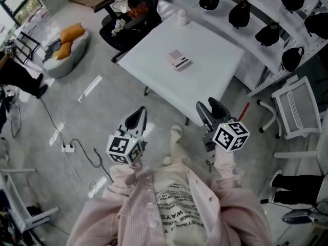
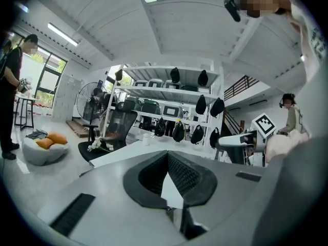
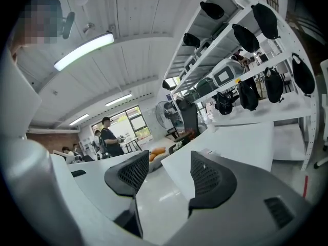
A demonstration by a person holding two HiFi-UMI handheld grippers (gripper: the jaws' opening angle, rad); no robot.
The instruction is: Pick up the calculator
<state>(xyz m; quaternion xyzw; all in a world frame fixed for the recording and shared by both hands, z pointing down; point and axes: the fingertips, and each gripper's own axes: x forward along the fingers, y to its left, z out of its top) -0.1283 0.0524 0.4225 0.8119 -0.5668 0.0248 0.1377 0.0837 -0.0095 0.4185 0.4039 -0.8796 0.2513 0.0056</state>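
Your right gripper (image 3: 165, 174) has its jaws apart, with only bare floor (image 3: 154, 209) between them. A white table (image 3: 241, 140) lies just ahead, to the right. Behind it, shelves (image 3: 287, 109) carry black bags (image 3: 249, 93). A person (image 3: 109, 138) stands near the windows (image 3: 130, 123).

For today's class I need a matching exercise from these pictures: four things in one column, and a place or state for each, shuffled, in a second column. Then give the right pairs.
Things
1. calculator
2. left gripper
3. right gripper
4. white cup

Places or states
A. jaws apart, nothing between them
B. lying near the middle of the white table
C. jaws together
D. standing by the table's far edge

Pairs: 1-B, 2-C, 3-A, 4-D
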